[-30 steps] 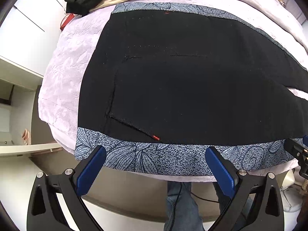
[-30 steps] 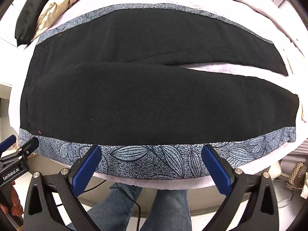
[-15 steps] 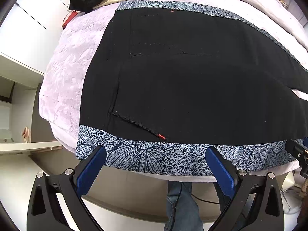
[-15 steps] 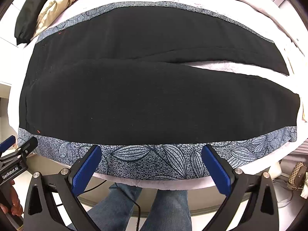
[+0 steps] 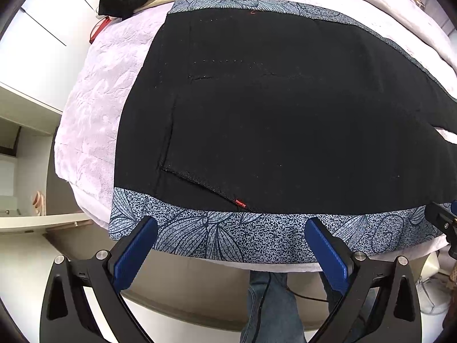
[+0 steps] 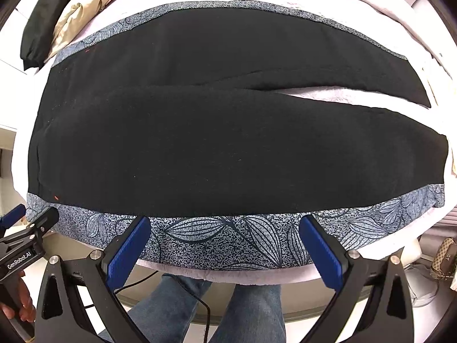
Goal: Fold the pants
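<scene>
Black pants [image 6: 228,148] with leaf-print side stripe [image 5: 257,234] lie flat on the bed [image 5: 94,108]. My left gripper [image 5: 231,245] and right gripper [image 6: 225,243] gape, empty, over the near stripe; soft, limp cloth, probably best pinched there.

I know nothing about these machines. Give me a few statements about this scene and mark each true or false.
1. The black pants lie spread flat on the bed. True.
2. The left tongs grip the waistband. False: they are open, holding nothing.
3. A leaf-patterned band runs along the pants' near edge. True.
4. The two legs are stacked on each other. False: they lie side by side, bed showing between them.
5. The right tongs are open. True.
</scene>
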A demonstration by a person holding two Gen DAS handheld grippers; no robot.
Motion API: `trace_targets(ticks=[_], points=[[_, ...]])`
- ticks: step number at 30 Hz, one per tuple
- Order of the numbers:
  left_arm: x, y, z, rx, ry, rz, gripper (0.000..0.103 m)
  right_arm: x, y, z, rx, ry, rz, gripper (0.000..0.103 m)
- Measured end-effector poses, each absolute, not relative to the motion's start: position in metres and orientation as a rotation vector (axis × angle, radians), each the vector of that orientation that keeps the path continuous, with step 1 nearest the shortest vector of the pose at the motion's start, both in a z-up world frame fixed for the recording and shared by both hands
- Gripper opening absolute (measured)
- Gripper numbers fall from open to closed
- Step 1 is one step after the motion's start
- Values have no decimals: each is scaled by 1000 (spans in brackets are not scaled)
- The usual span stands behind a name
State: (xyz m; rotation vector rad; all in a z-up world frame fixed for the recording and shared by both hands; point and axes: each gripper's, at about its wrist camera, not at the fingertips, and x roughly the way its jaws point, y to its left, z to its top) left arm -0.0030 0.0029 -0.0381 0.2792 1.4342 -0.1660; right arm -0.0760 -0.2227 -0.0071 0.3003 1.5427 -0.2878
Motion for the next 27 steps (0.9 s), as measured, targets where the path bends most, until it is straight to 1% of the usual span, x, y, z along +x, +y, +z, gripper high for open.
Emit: trace_targets(ticks=[18,21,24,25,26,27], points=[[-2,22,-41,236,1422,-176,103,-89,-228,-10,348,1527,-271,103],[0,33,-40,177,1410,-195,103,-93,-234,-5,460,1471,-205,103],[3,44,-41,111,1411,-212,103,-100,-239,-1,665,1388,-25,102],[5,53,-42,67,1420,-238,99,-103,-239,-2,725,1370,35,98],[5,57,-43,35,1422,-256,91,-107,-238,-4,766,1365,81,84],[5,60,-44,8,1428,-272,78,-111,-235,-9,806,1373,132,75]])
